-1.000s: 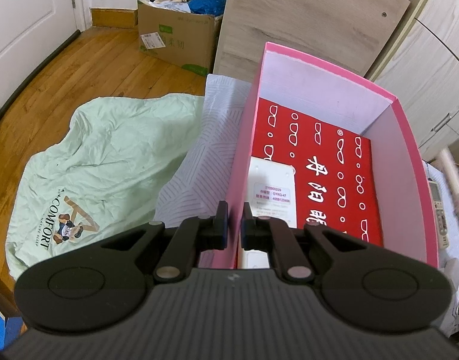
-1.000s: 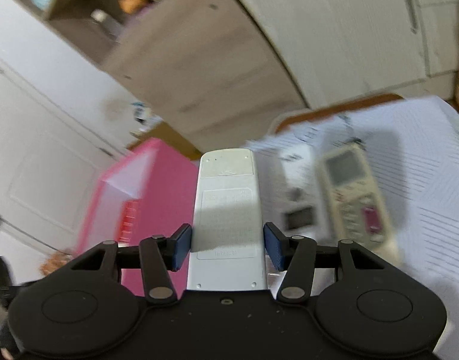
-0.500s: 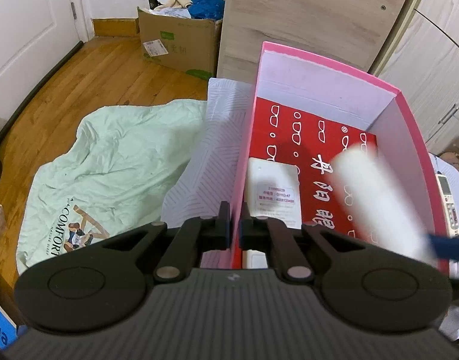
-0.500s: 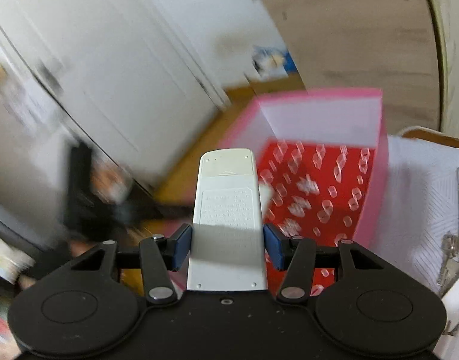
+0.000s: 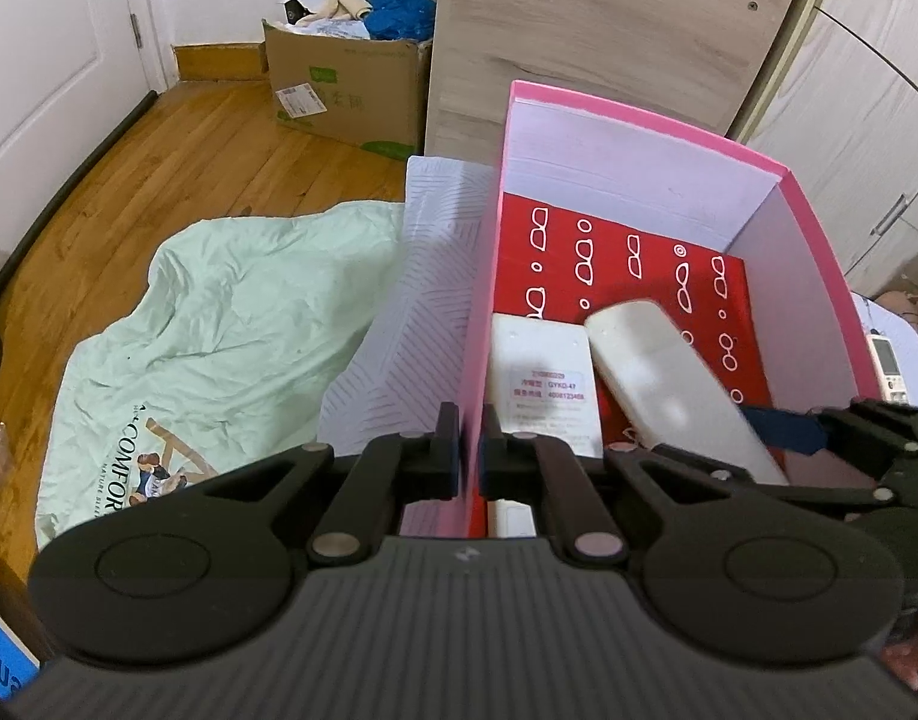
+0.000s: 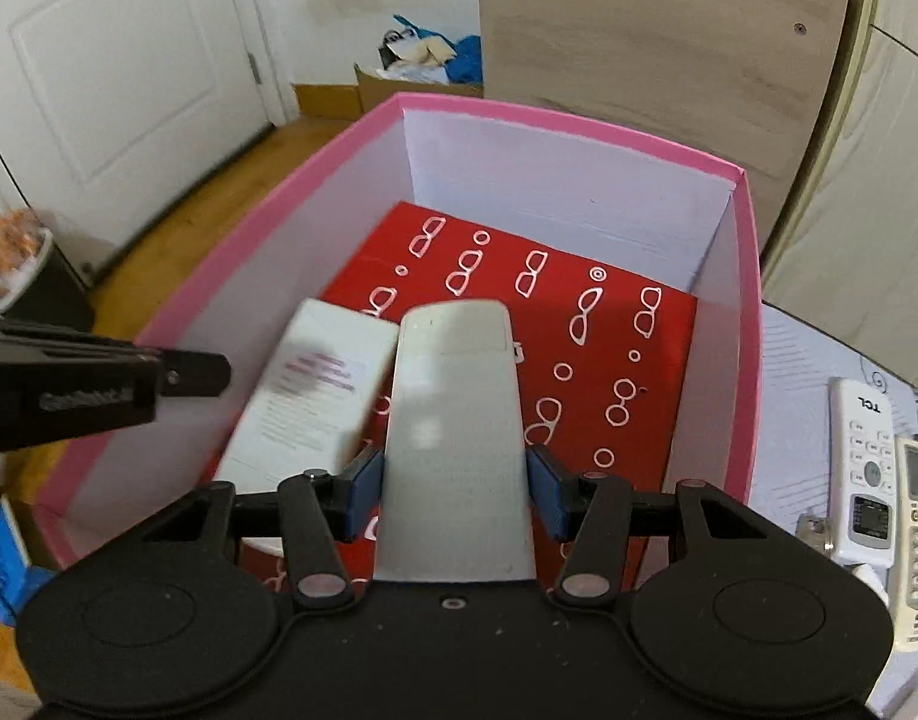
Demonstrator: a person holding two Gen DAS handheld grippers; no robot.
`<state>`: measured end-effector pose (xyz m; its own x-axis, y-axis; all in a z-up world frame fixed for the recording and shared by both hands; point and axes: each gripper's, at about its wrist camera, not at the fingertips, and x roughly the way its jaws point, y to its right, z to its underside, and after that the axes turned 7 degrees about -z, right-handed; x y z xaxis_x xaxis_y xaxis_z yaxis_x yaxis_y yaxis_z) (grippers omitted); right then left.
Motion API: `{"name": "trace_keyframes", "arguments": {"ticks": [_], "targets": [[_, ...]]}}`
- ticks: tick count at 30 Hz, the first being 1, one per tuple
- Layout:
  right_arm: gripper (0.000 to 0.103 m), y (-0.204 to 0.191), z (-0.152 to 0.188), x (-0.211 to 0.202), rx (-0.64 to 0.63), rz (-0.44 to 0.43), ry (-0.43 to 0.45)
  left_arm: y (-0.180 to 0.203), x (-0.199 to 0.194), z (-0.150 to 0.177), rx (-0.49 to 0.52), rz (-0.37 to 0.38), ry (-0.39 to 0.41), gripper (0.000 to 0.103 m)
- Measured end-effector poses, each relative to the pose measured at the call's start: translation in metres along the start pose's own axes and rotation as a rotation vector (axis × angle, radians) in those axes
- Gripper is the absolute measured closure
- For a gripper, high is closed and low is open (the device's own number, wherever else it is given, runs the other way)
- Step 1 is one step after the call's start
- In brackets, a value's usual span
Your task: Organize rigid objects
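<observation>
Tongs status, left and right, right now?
Left tongs: shut on the pink box side wall.
Right tongs: shut on a white remote, held over the box.

"COMFOR" with a smaller line beneath, only partly legible as "NATURE", is printed on the pale green bedsheet (image 5: 219,348) left of the left gripper (image 5: 470,456). Just ahead of that gripper, a sticker on the white box (image 5: 543,384) reads "GYKD-47" and "4008123466"; its other lines are too small to read. To the right of the right gripper (image 6: 453,480), the white remote (image 6: 862,462) carries "TCL". The cardboard box (image 5: 345,90) far ahead bears green print and a shipping label, both unreadable.
</observation>
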<state>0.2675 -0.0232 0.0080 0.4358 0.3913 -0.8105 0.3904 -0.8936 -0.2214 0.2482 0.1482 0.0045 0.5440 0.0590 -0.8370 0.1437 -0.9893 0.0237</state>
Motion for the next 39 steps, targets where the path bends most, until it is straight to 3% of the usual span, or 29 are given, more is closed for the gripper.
{"name": "trace_keyframes", "arguments": {"ticks": [6, 11, 20, 24, 29, 32, 34, 39], "targets": [[0.045, 0.008, -0.005, 0.010, 0.087, -0.054, -0.087, 0.000, -0.001, 0.001, 0.006, 0.005, 0.005, 0.098], [0.043, 0.019, -0.005, 0.014, 0.220, -0.171, -0.121, -0.001, -0.001, 0.001, 0.002, 0.012, 0.004, 0.098], [0.043, 0.014, -0.002, 0.009, 0.248, -0.220, -0.132, -0.001, -0.001, -0.001, -0.001, 0.015, 0.002, 0.098], [0.044, 0.008, -0.003, -0.015, 0.156, -0.168, -0.036, 0.001, -0.002, -0.003, 0.000, 0.015, -0.001, 0.098], [0.038, 0.018, -0.001, -0.072, 0.021, -0.187, 0.189, 0.000, -0.002, -0.003, -0.002, 0.016, 0.001, 0.098], [0.034, 0.035, 0.011, -0.103, -0.053, -0.154, 0.313, -0.003, -0.003, -0.002, -0.022, 0.021, -0.001, 0.098], [0.034, 0.054, 0.017, -0.114, -0.026, -0.114, 0.344, -0.004, -0.003, 0.000, -0.013, 0.017, 0.000, 0.098], [0.034, 0.105, 0.026, -0.125, 0.075, -0.069, 0.316, -0.005, -0.004, 0.000, 0.018, 0.018, -0.010, 0.098]]}}
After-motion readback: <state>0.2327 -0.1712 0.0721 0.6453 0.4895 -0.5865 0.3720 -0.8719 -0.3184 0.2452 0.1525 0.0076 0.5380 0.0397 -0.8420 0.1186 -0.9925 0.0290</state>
